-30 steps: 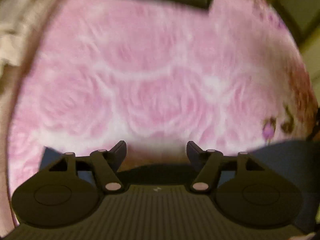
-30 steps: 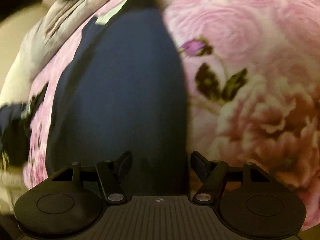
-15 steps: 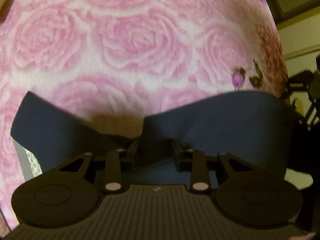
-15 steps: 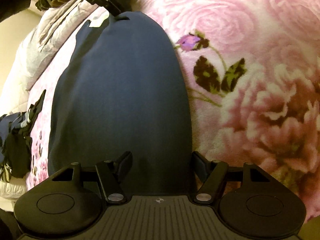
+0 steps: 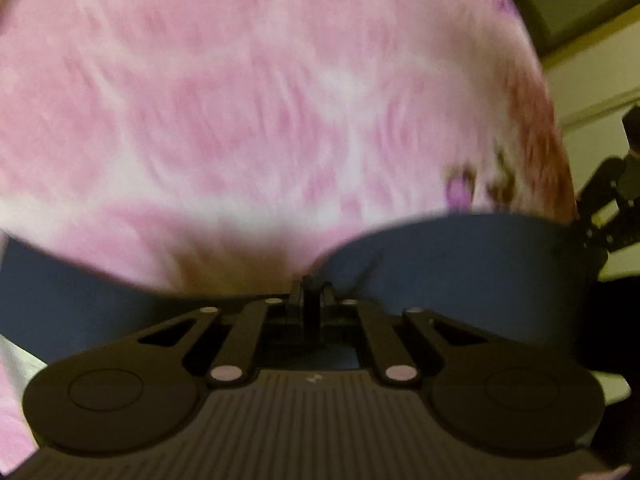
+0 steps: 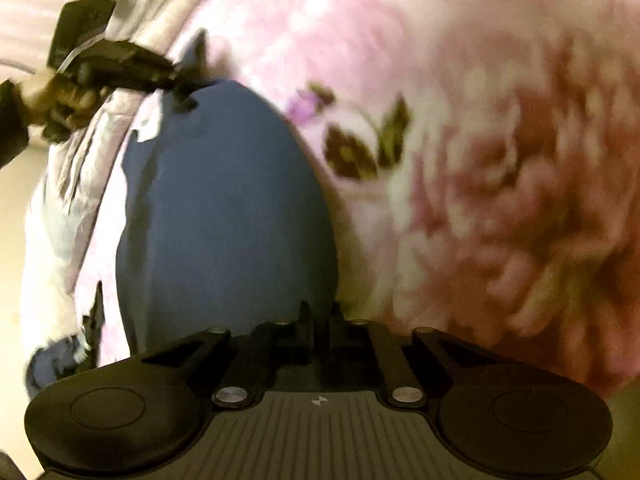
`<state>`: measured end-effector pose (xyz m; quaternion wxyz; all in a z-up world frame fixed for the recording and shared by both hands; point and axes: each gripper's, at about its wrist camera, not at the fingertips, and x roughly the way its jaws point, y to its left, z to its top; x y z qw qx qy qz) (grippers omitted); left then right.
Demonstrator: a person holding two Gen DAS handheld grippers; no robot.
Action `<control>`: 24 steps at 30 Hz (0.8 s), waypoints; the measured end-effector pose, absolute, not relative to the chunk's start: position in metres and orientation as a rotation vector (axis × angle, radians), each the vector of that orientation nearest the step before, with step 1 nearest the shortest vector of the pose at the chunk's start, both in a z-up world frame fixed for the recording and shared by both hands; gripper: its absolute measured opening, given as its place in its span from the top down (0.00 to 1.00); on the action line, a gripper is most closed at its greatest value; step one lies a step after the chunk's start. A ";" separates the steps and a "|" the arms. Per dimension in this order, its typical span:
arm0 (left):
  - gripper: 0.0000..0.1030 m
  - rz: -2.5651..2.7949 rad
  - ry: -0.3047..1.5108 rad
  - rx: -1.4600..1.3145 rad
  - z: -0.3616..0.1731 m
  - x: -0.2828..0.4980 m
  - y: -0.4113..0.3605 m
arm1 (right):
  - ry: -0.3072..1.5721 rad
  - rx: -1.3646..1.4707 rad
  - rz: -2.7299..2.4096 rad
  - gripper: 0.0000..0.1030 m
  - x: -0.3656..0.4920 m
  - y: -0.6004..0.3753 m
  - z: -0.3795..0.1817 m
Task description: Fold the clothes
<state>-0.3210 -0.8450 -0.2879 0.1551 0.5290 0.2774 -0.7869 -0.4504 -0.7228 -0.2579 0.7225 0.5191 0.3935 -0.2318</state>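
A bed with a pink rose blanket (image 6: 400,40) carries a navy garment (image 6: 224,208); white bedding (image 6: 52,216) lies at its edge.

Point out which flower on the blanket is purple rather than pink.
The small purple bud beside the dark leaves, just right of the navy garment; every other bloom is pink.

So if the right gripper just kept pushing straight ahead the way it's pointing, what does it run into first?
Most likely the navy garment itself: the right gripper is shut on that cloth's near edge, which it has just closed on, so it would press it down into the pink floral blanket underneath. Blur hides the depth.
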 end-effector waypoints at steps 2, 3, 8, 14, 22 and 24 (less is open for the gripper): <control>0.97 -2.315 0.722 1.285 -0.258 -0.316 -0.849 | 0.840 1.020 -0.572 0.97 -0.453 -0.726 -0.229; 0.97 -2.319 0.679 1.250 -0.255 -0.316 -0.848 | 0.828 0.973 -0.605 0.97 -0.454 -0.728 -0.218; 0.92 -2.228 0.687 1.317 -0.284 -0.328 -0.850 | 0.880 0.975 -0.659 0.96 -0.459 -0.729 -0.239; 0.74 -2.139 0.688 1.137 -0.264 -0.293 -0.840 | 0.898 0.951 -0.706 0.31 -0.475 -0.727 -0.246; 0.73 -1.971 0.835 1.136 -0.275 -0.238 -0.772 | 0.995 0.956 -0.669 0.32 -0.497 -0.707 -0.268; 0.73 -1.893 0.887 1.168 -0.287 -0.222 -0.746 | 1.049 0.893 -0.689 0.32 -0.490 -0.701 -0.262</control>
